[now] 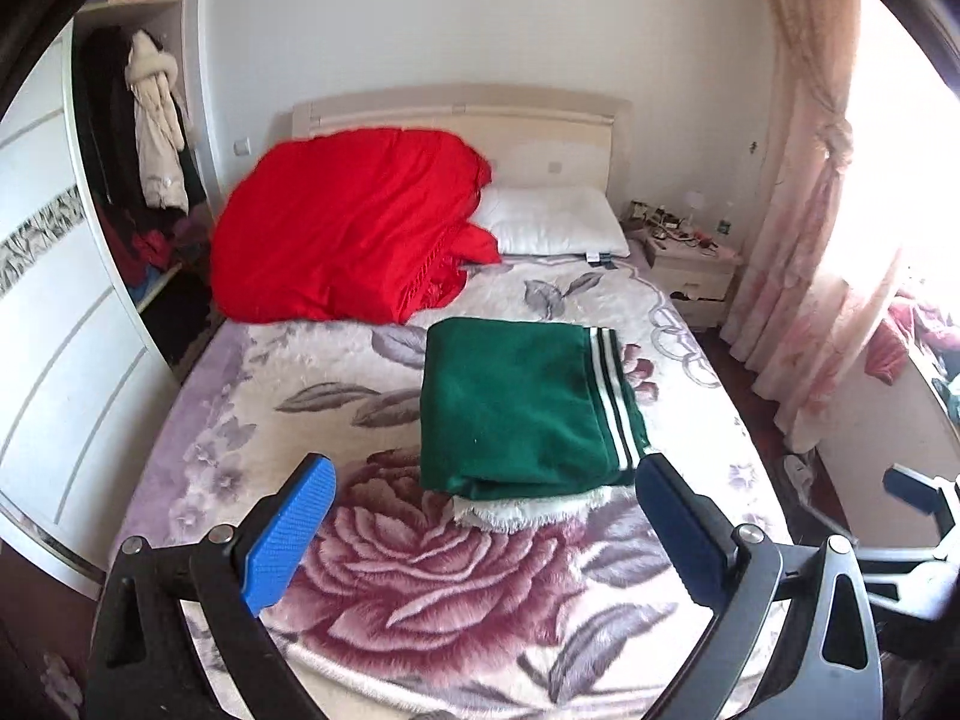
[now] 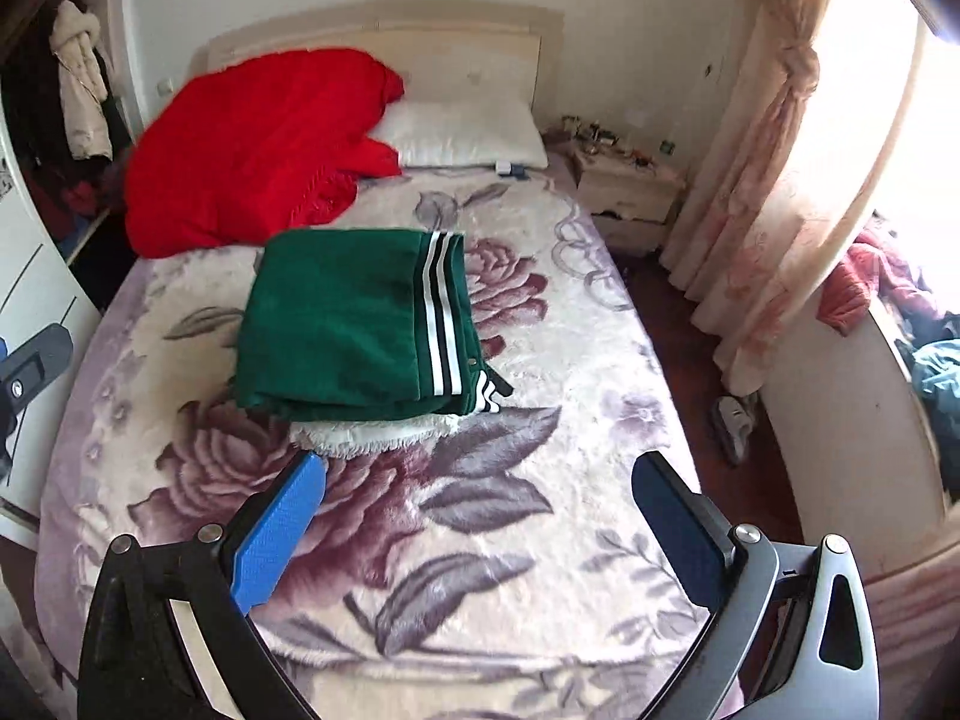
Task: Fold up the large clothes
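Green garment (image 1: 516,402) with white side stripes lies folded into a compact stack at bed centre, on the floral blanket (image 1: 420,588); a white fringed edge (image 1: 528,510) protrudes beneath it at 6 o'clock. Folding of this item appears complete. Left gripper (image 1: 486,522) and right gripper (image 2: 477,516) both stand spread, holding nothing, short of the stack. Red bedding (image 1: 348,222) lies heaped at 11 o'clock, possibly outstanding work. White pillow (image 1: 552,228) at 12 o'clock. Nothing obstructs access.
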A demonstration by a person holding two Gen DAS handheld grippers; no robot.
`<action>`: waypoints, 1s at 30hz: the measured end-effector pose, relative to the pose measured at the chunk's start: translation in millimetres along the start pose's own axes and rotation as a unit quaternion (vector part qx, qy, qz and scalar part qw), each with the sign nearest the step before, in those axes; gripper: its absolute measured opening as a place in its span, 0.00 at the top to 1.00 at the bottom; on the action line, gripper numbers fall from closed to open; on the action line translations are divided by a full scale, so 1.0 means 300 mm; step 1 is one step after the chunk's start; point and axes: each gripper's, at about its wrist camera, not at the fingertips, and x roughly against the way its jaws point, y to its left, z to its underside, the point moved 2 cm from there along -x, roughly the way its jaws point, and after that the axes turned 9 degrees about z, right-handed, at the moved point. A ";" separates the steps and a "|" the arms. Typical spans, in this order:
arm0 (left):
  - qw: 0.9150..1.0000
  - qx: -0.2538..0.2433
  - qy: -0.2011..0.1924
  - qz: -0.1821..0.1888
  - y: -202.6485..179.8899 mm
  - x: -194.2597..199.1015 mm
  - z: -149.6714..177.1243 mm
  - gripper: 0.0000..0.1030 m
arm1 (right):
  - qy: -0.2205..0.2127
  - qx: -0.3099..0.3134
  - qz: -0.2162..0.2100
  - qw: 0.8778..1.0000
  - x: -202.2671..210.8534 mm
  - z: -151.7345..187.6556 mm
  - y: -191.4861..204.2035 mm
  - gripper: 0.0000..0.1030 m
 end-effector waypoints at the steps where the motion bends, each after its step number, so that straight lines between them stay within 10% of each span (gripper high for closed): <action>1: 1.000 -0.001 -0.003 0.000 -0.011 0.045 0.010 0.01 | -0.006 -0.002 0.000 1.000 0.056 0.014 -0.018 0.00; 14: 0.999 0.018 -0.022 -0.015 -0.084 0.421 0.062 0.01 | -0.080 -0.022 -0.013 0.996 0.656 0.137 -0.253 0.00; 30: 0.998 0.015 -0.044 -0.033 -0.166 0.639 0.050 0.01 | -0.119 -0.024 -0.043 0.992 1.025 0.161 -0.418 0.00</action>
